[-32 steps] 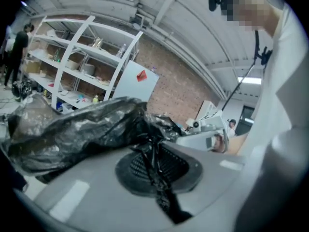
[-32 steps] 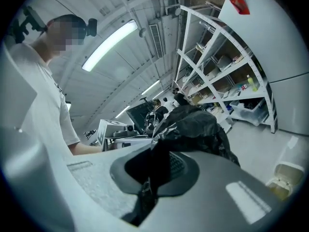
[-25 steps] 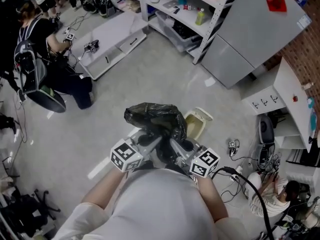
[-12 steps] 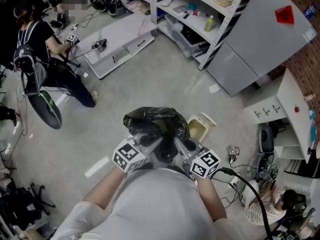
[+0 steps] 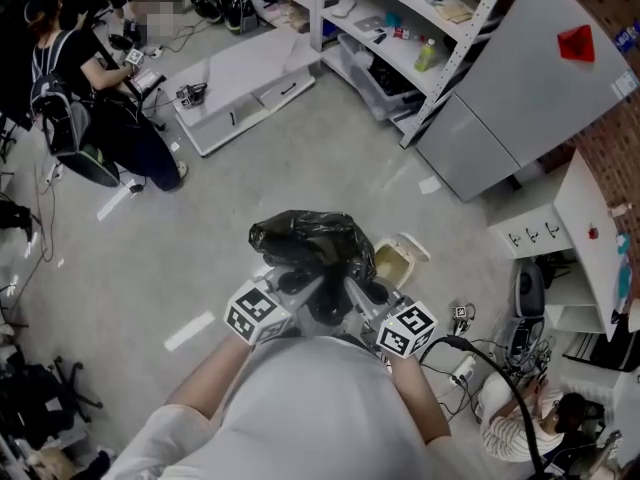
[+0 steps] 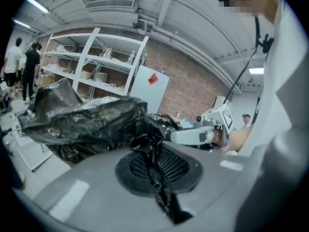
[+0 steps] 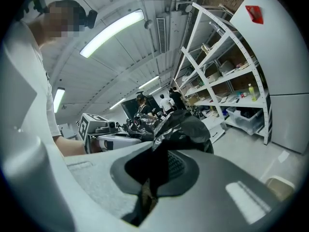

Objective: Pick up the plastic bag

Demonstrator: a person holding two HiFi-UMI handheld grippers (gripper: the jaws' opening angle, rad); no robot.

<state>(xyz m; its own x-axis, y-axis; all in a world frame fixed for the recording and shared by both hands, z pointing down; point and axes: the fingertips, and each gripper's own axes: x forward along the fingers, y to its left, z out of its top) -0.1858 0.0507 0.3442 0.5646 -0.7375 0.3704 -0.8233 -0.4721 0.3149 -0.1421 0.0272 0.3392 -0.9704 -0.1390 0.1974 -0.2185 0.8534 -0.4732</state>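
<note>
A black plastic bag [image 5: 312, 243] hangs in front of my chest, off the floor, crumpled and bulging. Both grippers hold it by its upper edge. My left gripper [image 5: 300, 281] is shut on a twisted strip of the bag [image 6: 154, 170], and the bulk of the bag [image 6: 82, 124] spreads out to the left beyond its jaws. My right gripper [image 5: 345, 288] is shut on another fold of the bag [image 7: 181, 127], which rises just past its jaws. Each gripper view shows the opposite gripper with its marker cube close by.
A small beige bin [image 5: 397, 256] stands on the floor just right of the bag. White shelving [image 5: 400, 28] and a grey cabinet [image 5: 510, 98] line the far side. A person with a backpack [image 5: 80, 98] crouches at the upper left. Cables [image 5: 490, 358] lie at the right.
The bag and both grippers keep their place in front of me. The view has shifted over the floor, and the crouching person sits further up and left in the frame.
</note>
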